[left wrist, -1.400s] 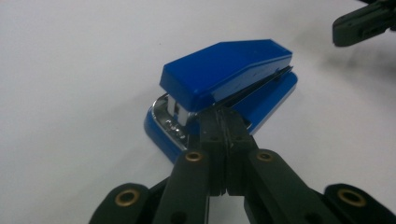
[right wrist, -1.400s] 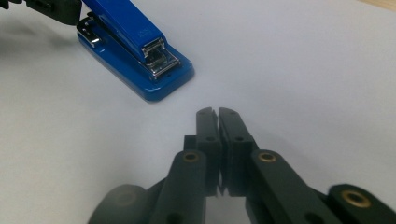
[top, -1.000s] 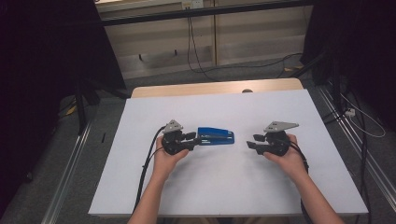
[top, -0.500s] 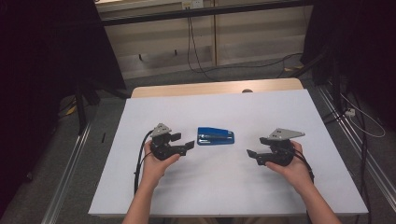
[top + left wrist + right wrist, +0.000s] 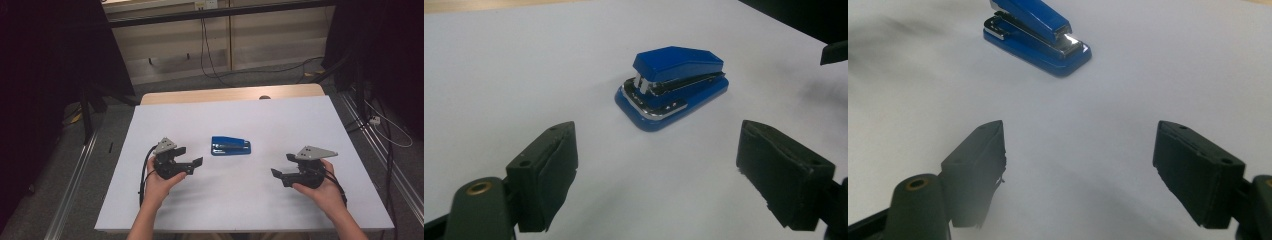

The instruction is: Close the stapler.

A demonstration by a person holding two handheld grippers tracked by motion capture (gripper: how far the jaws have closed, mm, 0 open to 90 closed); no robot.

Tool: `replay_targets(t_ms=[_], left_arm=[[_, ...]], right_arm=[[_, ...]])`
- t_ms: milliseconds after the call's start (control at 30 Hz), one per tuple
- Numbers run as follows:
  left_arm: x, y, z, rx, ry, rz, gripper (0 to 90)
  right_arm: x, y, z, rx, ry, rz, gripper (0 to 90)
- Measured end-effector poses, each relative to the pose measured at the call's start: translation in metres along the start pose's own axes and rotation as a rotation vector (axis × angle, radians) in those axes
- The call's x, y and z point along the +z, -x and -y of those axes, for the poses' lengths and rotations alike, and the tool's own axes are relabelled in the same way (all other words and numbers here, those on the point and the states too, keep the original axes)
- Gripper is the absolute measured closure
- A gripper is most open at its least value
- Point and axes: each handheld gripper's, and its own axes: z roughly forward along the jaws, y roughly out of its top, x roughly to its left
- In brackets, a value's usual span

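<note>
A blue stapler [image 5: 230, 146] lies flat on the white tabletop [image 5: 240, 200], midway between the two hands. My left gripper [image 5: 194, 165] is to its left and a little nearer the person, pointing at it. Its jaws have just been opening and now stand open with nothing between them. In the left gripper view the stapler [image 5: 672, 85] lies beyond the left gripper [image 5: 656, 165]. My right gripper [image 5: 281, 166] is to the stapler's right, apart from it. It too has just been opening and holds nothing. The stapler [image 5: 1037, 36] sits far ahead of the right gripper [image 5: 1078, 165].
A wooden strip [image 5: 230, 94] runs along the table's far edge. Behind it are cables [image 5: 205, 45] and a pale wall panel. Metal rails [image 5: 70, 190] flank the table. A black tip of the other gripper [image 5: 835, 51] shows at the left gripper view's right edge.
Both grippers have drawn away from the stapler, the left one leftward and the right one rightward, both toward the person. Their jaws have spread wider. The stapler has stayed in place.
</note>
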Motion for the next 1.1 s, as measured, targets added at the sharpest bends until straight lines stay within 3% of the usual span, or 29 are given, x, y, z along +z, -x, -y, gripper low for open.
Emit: replay_targets(t_ms=[867,1100], left_arm=[[-0.033,-0.005,0.022,0.023,-0.013,-0.028,9.1],[-0.042,-0.006,0.029,0.046,-0.035,-0.048,8.9]], right_arm=[[-0.034,0.001,0.023,0.005,0.008,0.024,17.1],[-0.041,0.000,0.027,-0.006,0.009,0.030,16.3]])
